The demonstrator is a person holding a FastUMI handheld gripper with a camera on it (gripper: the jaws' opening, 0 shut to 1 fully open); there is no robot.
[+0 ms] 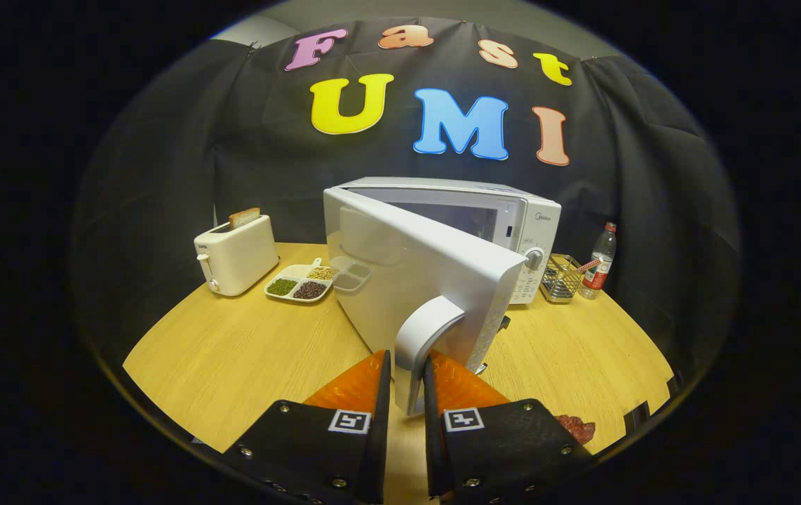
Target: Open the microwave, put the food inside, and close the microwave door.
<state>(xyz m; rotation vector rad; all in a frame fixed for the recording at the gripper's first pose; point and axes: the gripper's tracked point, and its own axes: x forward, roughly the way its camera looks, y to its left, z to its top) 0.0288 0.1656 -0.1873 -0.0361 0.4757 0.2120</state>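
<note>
While jaws pinch curved handle (420,344), glossy door (414,280) ajar

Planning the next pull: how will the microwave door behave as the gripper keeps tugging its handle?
The microwave door, already part open, will likely swing stiffly about its hinge. Its smooth curved handle, between the gripper fingers, may slip. The microwave looks heavy enough to stay put.

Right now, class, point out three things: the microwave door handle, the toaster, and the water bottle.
microwave door handle (423,330), gripper view, on its curved front, between the gripper (407,375) fingers.
toaster (238,259), gripper view, on its side wall.
water bottle (600,263), gripper view, on its body.
</note>
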